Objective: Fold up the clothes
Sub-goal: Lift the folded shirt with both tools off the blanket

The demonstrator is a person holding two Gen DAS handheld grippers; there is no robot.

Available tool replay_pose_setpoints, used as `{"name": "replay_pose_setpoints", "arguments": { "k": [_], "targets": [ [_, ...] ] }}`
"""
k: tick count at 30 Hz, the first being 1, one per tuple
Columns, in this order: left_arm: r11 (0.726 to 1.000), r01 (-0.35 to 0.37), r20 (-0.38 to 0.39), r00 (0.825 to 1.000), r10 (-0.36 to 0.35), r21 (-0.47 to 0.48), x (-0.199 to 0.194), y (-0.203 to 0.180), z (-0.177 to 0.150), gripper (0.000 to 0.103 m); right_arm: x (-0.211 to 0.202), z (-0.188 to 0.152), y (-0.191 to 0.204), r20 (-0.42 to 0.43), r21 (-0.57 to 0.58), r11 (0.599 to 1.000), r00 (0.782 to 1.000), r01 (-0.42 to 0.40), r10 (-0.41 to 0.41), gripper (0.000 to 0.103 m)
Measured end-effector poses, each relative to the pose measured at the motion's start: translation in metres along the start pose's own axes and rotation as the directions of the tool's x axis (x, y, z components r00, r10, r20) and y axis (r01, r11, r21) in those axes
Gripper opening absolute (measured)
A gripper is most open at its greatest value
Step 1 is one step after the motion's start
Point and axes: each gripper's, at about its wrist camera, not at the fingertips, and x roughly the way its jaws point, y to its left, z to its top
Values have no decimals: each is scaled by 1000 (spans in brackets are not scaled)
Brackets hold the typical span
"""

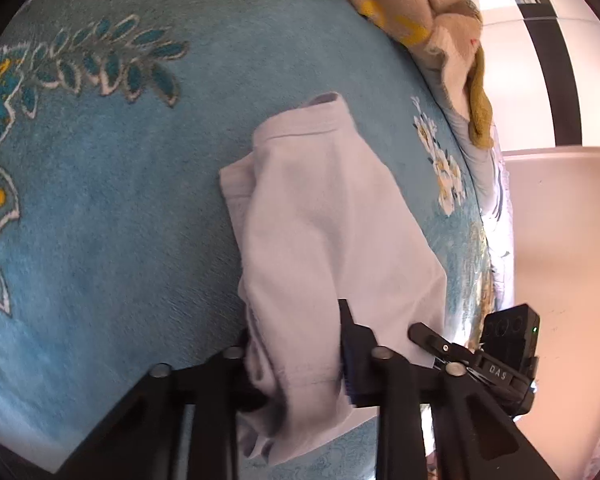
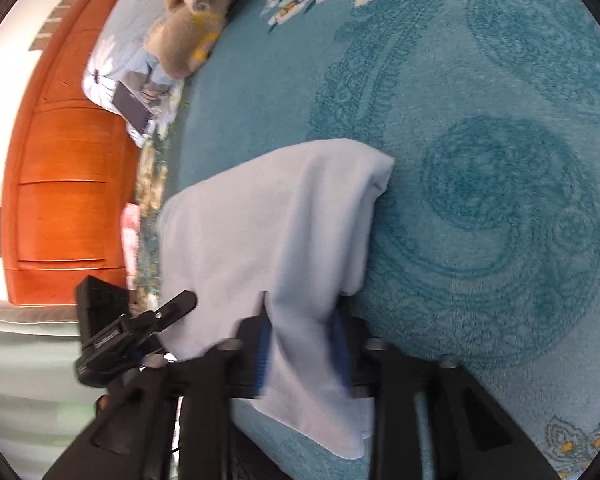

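A pale lilac-white garment [image 1: 324, 216] lies partly folded on the blue patterned blanket [image 1: 120, 200], its hemmed end pointing away. My left gripper [image 1: 296, 344] is shut on its near edge, cloth bunched between the fingers. In the right wrist view the same garment [image 2: 268, 232] drapes up from the blanket [image 2: 480, 160], and my right gripper [image 2: 300, 344] is shut on its near edge, cloth hanging below the fingers. Each gripper shows in the other's view, the right gripper [image 1: 432, 340] at the left view's lower right and the left gripper [image 2: 180, 304] at the right view's lower left.
A beige knitted garment [image 1: 420, 28] lies heaped at the bed's far edge, also in the right wrist view [image 2: 192, 20]. A phone [image 2: 134, 108] rests on a floral pillow [image 2: 112, 60]. An orange wooden headboard [image 2: 68, 184] stands beyond the bed. Pale floor [image 1: 560, 240] lies past the bed edge.
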Motion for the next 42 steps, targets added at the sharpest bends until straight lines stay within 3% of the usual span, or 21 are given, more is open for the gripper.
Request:
{"name": "replay_pose_setpoints", "arguments": {
  "k": [2, 10, 16, 22, 26, 32, 42],
  "targets": [
    [1000, -22, 16, 1000, 22, 14, -3, -8, -4, 23, -1, 1, 2, -5, 5, 1000, 1000, 11, -11, 16],
    [994, -7, 85, 996, -2, 112, -45, -49, -27, 21, -48, 2, 34, 38, -106, 994, 999, -24, 28, 13],
    [983, 43, 150, 986, -70, 177, -83, -96, -51, 21, -109, -9, 62, 90, -231, 972, 994, -33, 55, 13],
    [945, 11, 201, 976, -81, 326, -113, -163, -86, 21, -184, -32, 80, 164, -334, 942, 983, -23, 82, 13],
    [897, -25, 214, 974, -79, 441, -119, -216, -112, 21, -235, -50, 79, 226, -382, 924, 969, -6, 99, 13],
    [796, -30, 180, 978, -101, 605, -112, -303, -153, 21, -329, -86, 53, 339, -406, 913, 932, 25, 125, 13],
    [605, 65, -6, 995, -98, 794, -48, -436, -222, 21, -474, -144, -32, 537, -269, 951, 844, 154, 15, 13]
  ]
}}
